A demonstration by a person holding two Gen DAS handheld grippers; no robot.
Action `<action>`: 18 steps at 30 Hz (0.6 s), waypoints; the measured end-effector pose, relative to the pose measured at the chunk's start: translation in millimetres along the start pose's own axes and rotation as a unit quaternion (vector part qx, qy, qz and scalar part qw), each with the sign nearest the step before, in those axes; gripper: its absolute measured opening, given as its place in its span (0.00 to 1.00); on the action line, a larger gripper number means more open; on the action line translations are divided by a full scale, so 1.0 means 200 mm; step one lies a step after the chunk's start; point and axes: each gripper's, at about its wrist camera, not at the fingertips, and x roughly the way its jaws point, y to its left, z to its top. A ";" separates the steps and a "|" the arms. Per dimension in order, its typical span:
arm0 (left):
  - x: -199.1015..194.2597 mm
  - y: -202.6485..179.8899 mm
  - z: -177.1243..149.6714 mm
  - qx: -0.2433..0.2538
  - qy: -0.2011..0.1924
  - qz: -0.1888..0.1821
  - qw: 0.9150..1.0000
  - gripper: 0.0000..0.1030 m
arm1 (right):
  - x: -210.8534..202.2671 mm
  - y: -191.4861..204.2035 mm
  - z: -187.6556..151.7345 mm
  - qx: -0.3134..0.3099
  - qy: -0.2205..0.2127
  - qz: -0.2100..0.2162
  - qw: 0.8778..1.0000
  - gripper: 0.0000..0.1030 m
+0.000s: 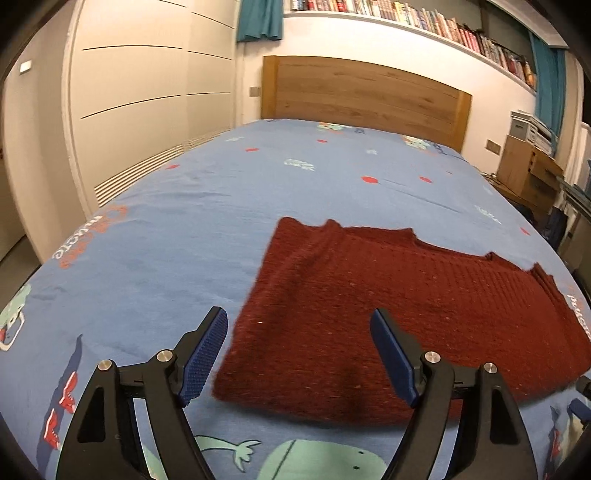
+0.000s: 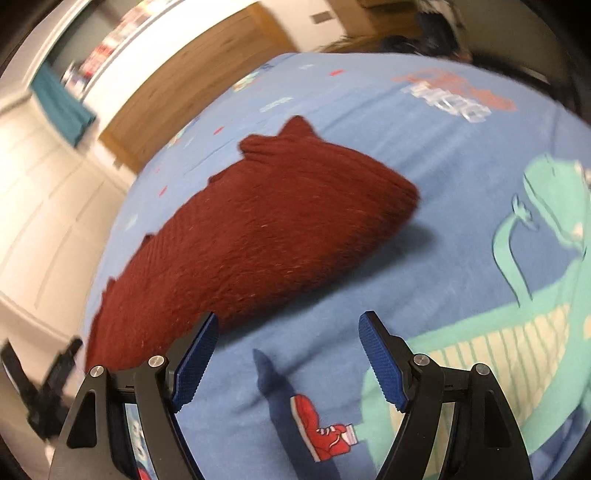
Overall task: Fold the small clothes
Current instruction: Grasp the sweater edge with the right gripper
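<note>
A dark red knitted garment (image 1: 388, 306) lies folded flat on the blue printed bedsheet (image 1: 166, 229). My left gripper (image 1: 299, 325) is open and empty, hovering just above the garment's near left corner. In the right wrist view the same red garment (image 2: 258, 236) lies ahead and to the left, blurred by motion. My right gripper (image 2: 288, 328) is open and empty above the sheet (image 2: 424, 240), just in front of the garment's near edge. The left gripper shows at the far left (image 2: 40, 380) of the right wrist view.
A wooden headboard (image 1: 365, 96) stands at the far end of the bed. White wardrobe doors (image 1: 129, 103) line the left side. Cardboard boxes (image 1: 528, 170) and clutter stand to the right. A bookshelf (image 1: 424, 18) runs above the headboard.
</note>
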 end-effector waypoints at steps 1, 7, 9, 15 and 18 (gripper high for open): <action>0.00 0.00 0.00 0.000 -0.003 0.004 1.000 0.73 | 0.00 -0.02 0.01 0.013 -0.005 0.005 1.000 0.77; 0.00 0.01 0.01 -0.005 -0.022 0.031 0.999 0.73 | 0.06 -0.11 0.11 0.087 -0.030 0.038 0.995 0.77; 0.00 0.03 0.01 -0.010 -0.024 0.035 0.999 0.73 | 0.09 -0.14 0.15 0.108 -0.038 0.047 0.992 0.77; 0.00 0.10 0.03 -0.029 -0.034 0.056 0.997 0.73 | 0.15 -0.23 0.25 0.167 -0.073 0.074 0.980 0.77; 0.01 0.12 0.03 -0.035 -0.032 0.060 0.997 0.73 | 0.18 -0.24 0.29 0.183 -0.084 0.081 0.976 0.78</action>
